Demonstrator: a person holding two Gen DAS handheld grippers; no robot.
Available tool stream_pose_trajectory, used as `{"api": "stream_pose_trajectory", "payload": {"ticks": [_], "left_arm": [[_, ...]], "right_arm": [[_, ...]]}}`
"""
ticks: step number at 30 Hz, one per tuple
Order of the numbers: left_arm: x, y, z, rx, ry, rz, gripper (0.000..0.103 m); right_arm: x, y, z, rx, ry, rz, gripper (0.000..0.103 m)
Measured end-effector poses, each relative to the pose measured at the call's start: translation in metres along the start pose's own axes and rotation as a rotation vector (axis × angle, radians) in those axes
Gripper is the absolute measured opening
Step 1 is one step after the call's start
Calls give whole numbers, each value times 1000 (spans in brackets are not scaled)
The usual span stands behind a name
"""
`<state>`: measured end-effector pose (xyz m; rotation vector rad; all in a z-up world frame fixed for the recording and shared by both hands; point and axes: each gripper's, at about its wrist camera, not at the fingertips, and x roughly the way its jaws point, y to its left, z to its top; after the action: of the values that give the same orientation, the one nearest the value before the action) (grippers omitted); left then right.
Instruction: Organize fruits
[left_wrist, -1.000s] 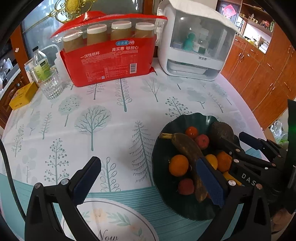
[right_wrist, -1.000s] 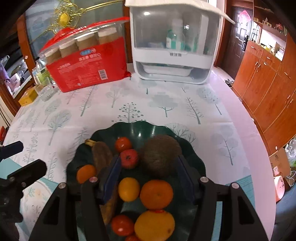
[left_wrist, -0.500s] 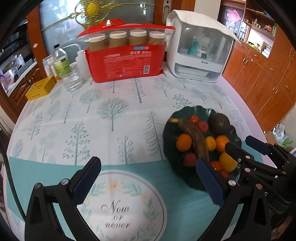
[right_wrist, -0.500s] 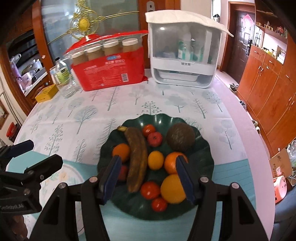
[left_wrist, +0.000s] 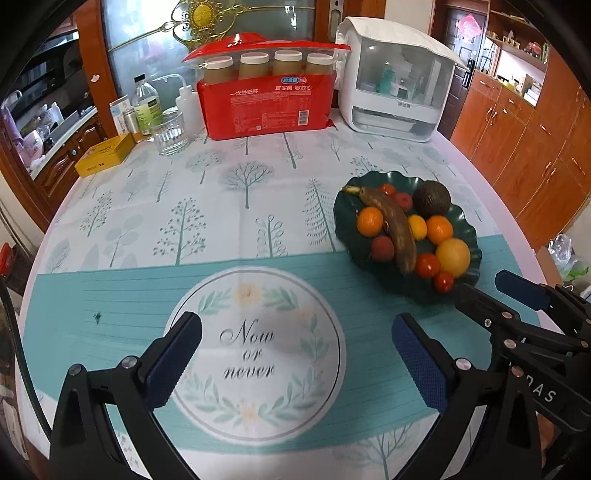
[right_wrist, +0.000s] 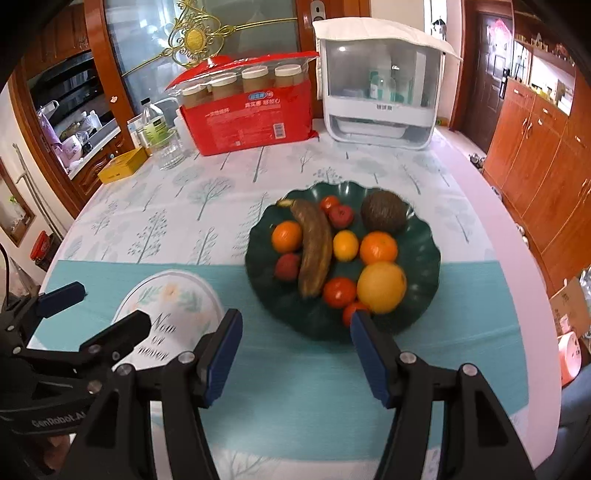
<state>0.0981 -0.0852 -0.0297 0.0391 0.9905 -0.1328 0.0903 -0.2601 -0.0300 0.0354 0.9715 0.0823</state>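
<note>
Over at the left edge of the table sits a yellow box, then a ribbed drinking glass with a clear bottle behind it. Next comes a red pack of paper cups, and beside it a white cabinet with a clear front.

Nearer to me, the left gripper hangs over the round "Now or never" print on the cloth, its blue-padded fingers spread wide with nothing between them.

To its right is the dark green scalloped plate, resting where the tree-pattern cloth meets the teal band. The fruit is all on it: a browned banana lying lengthwise, an orange to its left, a large yellow-orange citrus at the near right, small red fruits scattered about, and a dark rough round one at the back, possibly an avocado.

The right gripper is poised just short of the plate's near rim, fingers apart and empty.
</note>
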Motion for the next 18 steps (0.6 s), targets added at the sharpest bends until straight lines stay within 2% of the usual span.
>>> {"api": "stream_pose_trajectory", "payload": {"ticks": [11,18], "left_arm": [[-51,9,-21,-18,-7,35,102],[-82,13,-27,-32,-25,48,102]], "right_arm": [[-43,17,-22,32,39,15,61],[-69,28,-32,36,42,-6,62]]}}
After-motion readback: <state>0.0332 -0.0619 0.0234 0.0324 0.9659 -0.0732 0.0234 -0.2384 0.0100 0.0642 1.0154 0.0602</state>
